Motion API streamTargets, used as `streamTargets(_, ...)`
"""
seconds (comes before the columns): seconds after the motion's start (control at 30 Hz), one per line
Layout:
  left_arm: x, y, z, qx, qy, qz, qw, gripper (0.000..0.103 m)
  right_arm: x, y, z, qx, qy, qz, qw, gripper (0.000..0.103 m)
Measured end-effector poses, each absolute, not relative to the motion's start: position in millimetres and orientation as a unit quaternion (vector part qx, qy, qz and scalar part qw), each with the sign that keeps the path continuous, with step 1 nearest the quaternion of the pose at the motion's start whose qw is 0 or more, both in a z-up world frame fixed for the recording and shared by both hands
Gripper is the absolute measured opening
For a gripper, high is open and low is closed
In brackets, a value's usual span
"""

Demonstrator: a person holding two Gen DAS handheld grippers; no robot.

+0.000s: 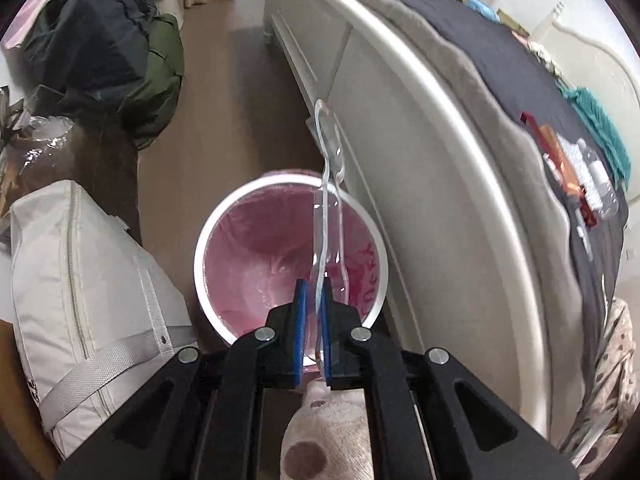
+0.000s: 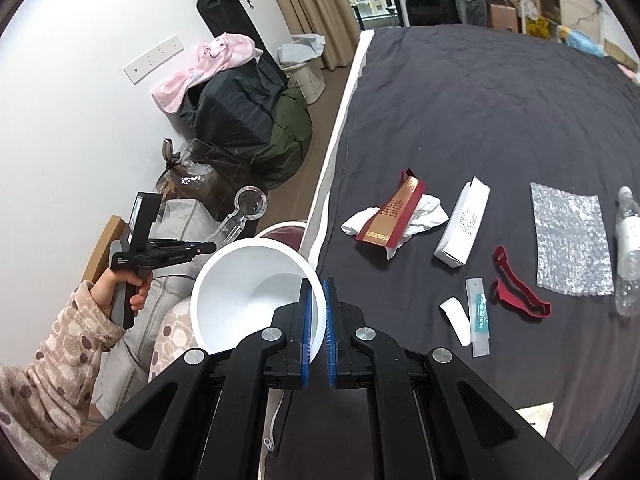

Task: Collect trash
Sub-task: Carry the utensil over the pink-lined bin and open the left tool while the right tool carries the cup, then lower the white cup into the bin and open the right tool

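In the left wrist view my left gripper (image 1: 314, 285) is shut on a long clear plastic piece (image 1: 329, 200). It hangs over a white bin with a pink liner (image 1: 218, 220) on the floor beside the bed. The right wrist view shows the same left gripper (image 2: 210, 246), a hand around its handle, with the clear plastic piece (image 2: 250, 202) sticking out. My right gripper (image 2: 319, 285) is shut on the rim of a white bowl (image 2: 240, 296) at the bed's edge. On the dark bedsheet lie a red-gold box (image 2: 396, 212), a crumpled tissue (image 2: 434, 208) and a white carton (image 2: 464, 224).
Also on the bed are a red ribbon (image 2: 520, 290), bubble wrap (image 2: 570, 240), a clear bottle (image 2: 630, 252) and a small strip pack (image 2: 478, 312). A grey zipped bag (image 1: 80, 272) and dark bags (image 1: 100, 40) crowd the floor left of the bin. The white bed frame (image 1: 400, 160) stands right of it.
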State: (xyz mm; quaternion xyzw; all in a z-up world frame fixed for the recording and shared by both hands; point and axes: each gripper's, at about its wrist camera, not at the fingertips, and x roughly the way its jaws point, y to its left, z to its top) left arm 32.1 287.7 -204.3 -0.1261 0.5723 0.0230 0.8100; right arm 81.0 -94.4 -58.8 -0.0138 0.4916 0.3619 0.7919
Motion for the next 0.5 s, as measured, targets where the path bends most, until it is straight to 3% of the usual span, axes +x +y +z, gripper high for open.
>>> streamTargets(0.03,32.5,286.8,-208.2,-0.127,0.578,0.021,0.806,0.011,81.6,-93.3,-59.9,-0.016,0.493,0.362,0.791,0.005)
streamTargets(0.07,32.1,285.5,-209.1,-0.126,0.58,0.021,0.805,0.024,81.9,-91.8,-60.4,-0.02,0.494,0.361,0.791,0.005)
streamTargets(0.1,31.3,284.2,-209.5,-0.121,0.58,0.023,0.805,0.049,82.2,-90.0,-60.8,-0.021,0.494,0.361,0.791,0.005)
streamTargets(0.13,28.8,280.9,-208.2,-0.112,0.577,0.023,0.808,0.062,82.6,-89.0,-61.0,-0.021,0.495,0.362,0.79,0.005)
streamTargets(0.17,27.5,279.1,-206.4,-0.105,0.574,0.024,0.812,0.083,83.0,-87.7,-61.6,-0.022,0.495,0.363,0.789,0.005)
streamTargets(0.2,24.6,276.1,-203.3,-0.096,0.569,0.027,0.816,0.09,82.9,-84.9,-61.4,-0.026,0.494,0.365,0.789,0.005)
streamTargets(0.37,0.8,269.6,-179.1,-0.078,0.558,0.056,0.824,0.097,81.4,-68.1,-61.9,-0.042,0.489,0.384,0.782,0.005)
streamTargets(0.5,-31.0,270.5,-151.2,-0.079,0.538,0.09,0.834,0.098,84.0,-37.6,-63.5,-0.069,0.484,0.41,0.77,0.005)
